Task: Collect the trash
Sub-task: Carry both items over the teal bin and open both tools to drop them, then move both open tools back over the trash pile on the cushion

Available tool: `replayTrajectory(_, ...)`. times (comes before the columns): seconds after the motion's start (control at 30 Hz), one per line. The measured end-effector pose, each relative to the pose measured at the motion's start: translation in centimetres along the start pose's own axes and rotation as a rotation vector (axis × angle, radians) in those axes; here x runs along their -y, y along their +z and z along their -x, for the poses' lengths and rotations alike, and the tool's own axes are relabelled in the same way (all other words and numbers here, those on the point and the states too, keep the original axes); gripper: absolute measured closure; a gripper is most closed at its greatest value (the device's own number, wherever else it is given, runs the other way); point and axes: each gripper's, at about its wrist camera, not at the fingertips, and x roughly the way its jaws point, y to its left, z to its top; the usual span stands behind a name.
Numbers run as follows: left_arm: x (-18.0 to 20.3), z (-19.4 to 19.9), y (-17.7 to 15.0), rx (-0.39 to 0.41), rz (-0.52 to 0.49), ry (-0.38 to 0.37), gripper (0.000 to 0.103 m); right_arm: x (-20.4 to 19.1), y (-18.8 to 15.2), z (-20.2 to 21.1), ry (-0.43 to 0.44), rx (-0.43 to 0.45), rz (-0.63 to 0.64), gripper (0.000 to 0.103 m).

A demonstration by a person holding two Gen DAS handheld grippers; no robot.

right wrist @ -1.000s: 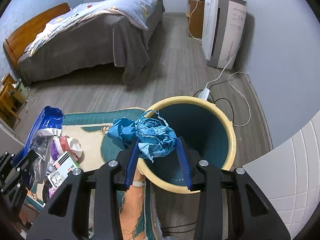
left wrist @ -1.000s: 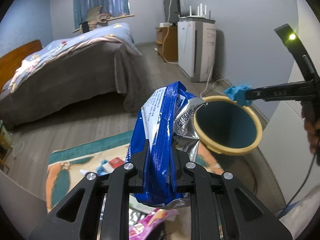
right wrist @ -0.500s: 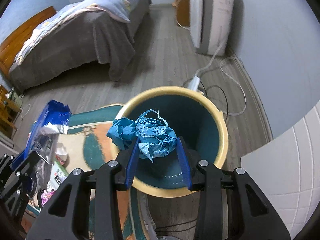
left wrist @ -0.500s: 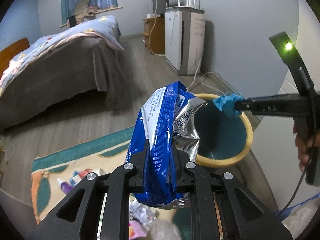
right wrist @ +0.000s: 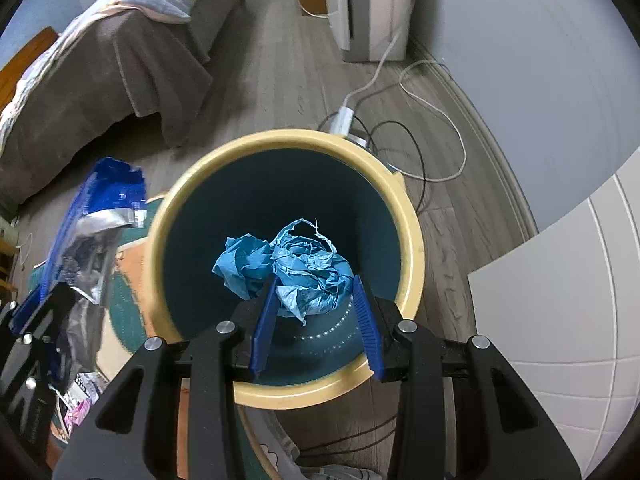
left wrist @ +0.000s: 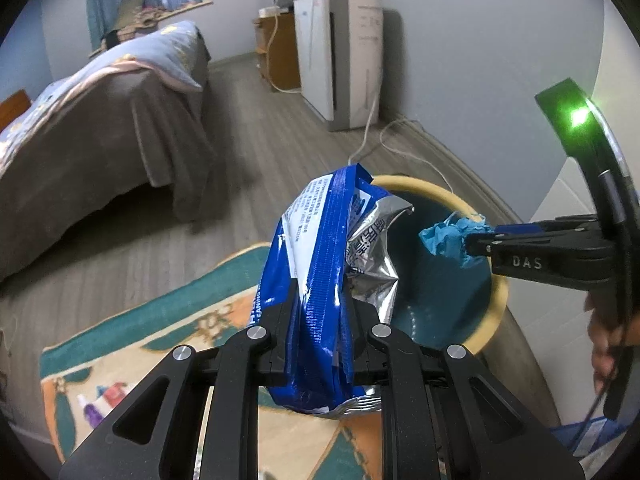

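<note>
A round bin (right wrist: 408,248) with a yellow rim and dark teal inside stands on the floor; it also shows in the left wrist view (left wrist: 500,292). My right gripper (right wrist: 316,304) is shut on a crumpled blue paper wad (right wrist: 296,264), which hangs over the bin's mouth. From the left wrist view that paper wad (left wrist: 448,236) sits over the bin's far side. My left gripper (left wrist: 320,328) is shut on a blue and silver snack bag (left wrist: 324,256), upright, just left of the bin. The same snack bag (right wrist: 100,208) appears at the left of the right wrist view.
A patterned teal and orange rug (left wrist: 168,344) holds more litter (left wrist: 104,400) at its left. A bed (left wrist: 100,120) fills the left. A white appliance (left wrist: 340,52) and loose cables (right wrist: 420,136) lie behind the bin. A white tiled surface (right wrist: 560,300) rises on the right.
Both grippers moved toward the bin and lower. The paper wad went from the bin's near rim to over its middle. The snack bag came closer to the rim.
</note>
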Motion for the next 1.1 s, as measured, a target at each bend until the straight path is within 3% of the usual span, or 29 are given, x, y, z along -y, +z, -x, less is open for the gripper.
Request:
replayTrajectory(0.2, 0.6, -2.1, 0.7, 0.001, -0.035, 0.005, 0.081, 0.2, 0.1, -0.3, -0.008, -0.002, -0.010, 0.064)
replayTrajectory(0.27, 0.7, -2.0, 0.9, 0.022, -0.036, 0.012, 0.076, -0.2, 0.2, -0.2, -0.010, 0.003, -0.004, 0.052)
replayTrajectory(0.33, 0.5, -1.7, 0.9, 0.038, -0.024, 0.014, 0.059, -0.5, 0.4, 0.0, -0.018, 0.017, 0.005, 0.045)
replayTrajectory(0.47, -0.2, -1.2, 0.8, 0.057, -0.003, 0.034, 0.037, -0.8, 0.6, 0.0, -0.025, 0.026, 0.014, 0.030)
replayTrajectory(0.5, -0.5, -1.0, 0.7, 0.060, 0.005, 0.045, 0.025, -0.8, 0.6, 0.0, -0.025, 0.027, 0.016, 0.027)
replayTrajectory(0.53, -0.9, -0.7, 0.5, 0.065, 0.020, 0.063, 0.015, -1.0, 0.7, 0.1, -0.027, 0.028, 0.017, 0.019)
replayTrajectory(0.57, -1.4, -0.4, 0.3, 0.070, 0.036, 0.081, 0.012, -1.1, 0.7, 0.2, -0.029, 0.030, 0.019, 0.012)
replayTrajectory(0.63, -2.1, 0.3, -0.1, 0.069, 0.059, 0.097, 0.010, -1.4, 0.7, 0.6, -0.033, 0.042, 0.025, 0.006)
replayTrajectory(0.77, -4.1, 2.5, -1.3, 0.065, 0.099, 0.136, 0.008, -2.8, 0.4, 2.1, -0.043, 0.078, 0.053, 0.006)
replayTrajectory(1.1, -7.9, 12.8, -5.7, 0.151, 0.129, 0.203, 0.006, -9.0, -2.9, 9.4, 0.002, 0.267, 0.149, 0.006)
